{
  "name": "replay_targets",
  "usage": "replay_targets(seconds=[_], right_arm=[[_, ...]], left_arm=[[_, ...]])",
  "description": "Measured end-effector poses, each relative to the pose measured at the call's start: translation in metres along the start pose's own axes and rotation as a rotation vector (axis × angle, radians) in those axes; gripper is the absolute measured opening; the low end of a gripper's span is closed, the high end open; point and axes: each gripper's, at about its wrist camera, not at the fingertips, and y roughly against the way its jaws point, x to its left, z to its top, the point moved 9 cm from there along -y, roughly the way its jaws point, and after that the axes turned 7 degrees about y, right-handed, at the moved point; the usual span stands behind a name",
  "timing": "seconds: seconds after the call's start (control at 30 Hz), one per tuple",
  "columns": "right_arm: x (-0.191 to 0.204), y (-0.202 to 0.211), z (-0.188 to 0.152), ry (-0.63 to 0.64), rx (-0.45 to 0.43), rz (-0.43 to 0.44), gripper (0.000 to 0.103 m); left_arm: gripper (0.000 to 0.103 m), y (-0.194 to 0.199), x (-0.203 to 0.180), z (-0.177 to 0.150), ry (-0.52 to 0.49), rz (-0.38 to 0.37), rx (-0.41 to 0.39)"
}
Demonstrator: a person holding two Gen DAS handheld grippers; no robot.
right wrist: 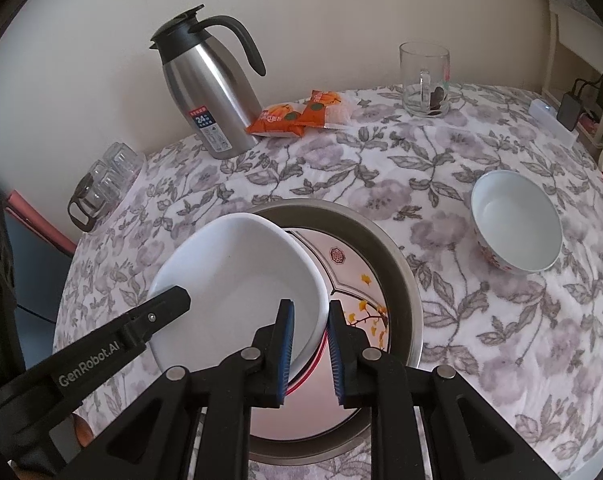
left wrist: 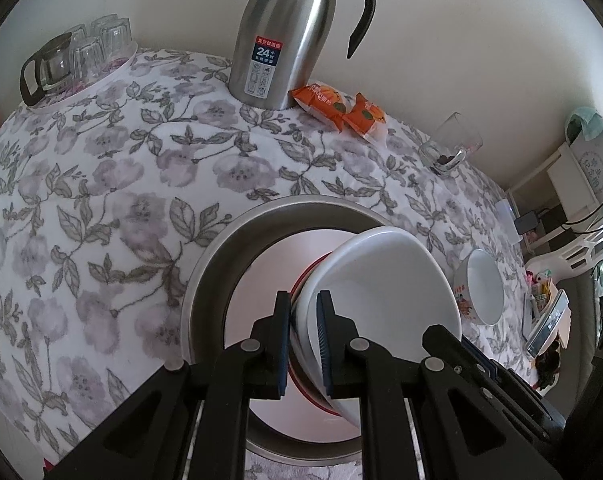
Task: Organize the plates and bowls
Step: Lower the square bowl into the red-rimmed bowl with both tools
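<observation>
A white plate (left wrist: 385, 280) is held tilted above a round metal tray (left wrist: 205, 264) that holds a patterned plate (right wrist: 357, 280) with a red rim. My left gripper (left wrist: 304, 340) is shut on the white plate's left rim. My right gripper (right wrist: 310, 350) straddles the white plate (right wrist: 241, 280) at its right rim, jaws shut on it. The left gripper's finger (right wrist: 157, 308) shows on the plate's far side in the right wrist view. A white bowl (right wrist: 517, 228) with a red pattern outside stands upright on the tablecloth, right of the tray; it also shows in the left wrist view (left wrist: 483, 288).
A steel thermos jug (right wrist: 209, 92) stands at the back by the wall, with orange snack packets (right wrist: 301, 114) next to it. A glass mug (right wrist: 423, 80) is back right. A tray of glasses and a glass pot (left wrist: 73, 56) sits back left. The table edge falls away at right.
</observation>
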Motion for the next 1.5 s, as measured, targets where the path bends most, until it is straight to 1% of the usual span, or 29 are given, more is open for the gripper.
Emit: replay_targets(seconds=[0.23,0.53,0.8,0.97,1.1,1.23,1.3,1.43,1.47,1.5], right_arm=[[0.001,0.0,-0.002,0.001,0.004,-0.001,0.019],[-0.002,0.013,0.006,0.009,-0.03,-0.016,0.019],[-0.001,0.003,-0.001,0.019,0.004,-0.012,0.019],[0.004,0.007,0.0,0.03,-0.01,0.0,0.02],[0.004,0.006,0.0,0.028,-0.01,0.003,0.02],[0.003,0.008,0.001,0.023,-0.011,0.002,0.02],[0.002,0.011,0.003,0.02,-0.02,0.002,0.02],[0.0,0.02,0.007,0.016,-0.04,-0.009,0.02],[-0.001,0.021,0.008,0.013,-0.041,-0.011,0.023],[-0.002,0.022,0.008,0.009,-0.041,-0.013,0.029]], left_arm=[[0.013,0.001,0.002,0.0,0.02,-0.005,0.007],[0.013,0.017,0.001,0.009,0.024,-0.013,-0.036],[0.013,0.009,0.0,0.009,0.02,-0.031,-0.044],[0.012,0.0,0.004,0.008,0.032,-0.027,-0.027],[0.012,0.0,0.005,0.007,0.044,-0.039,-0.022],[0.012,0.002,0.006,0.007,0.046,-0.03,-0.016],[0.012,0.008,0.006,0.009,0.049,-0.029,-0.024],[0.013,0.026,0.005,0.017,0.036,-0.02,-0.076],[0.017,0.029,0.005,0.018,0.032,-0.016,-0.086],[0.022,0.032,0.005,0.019,0.029,-0.005,-0.096]])
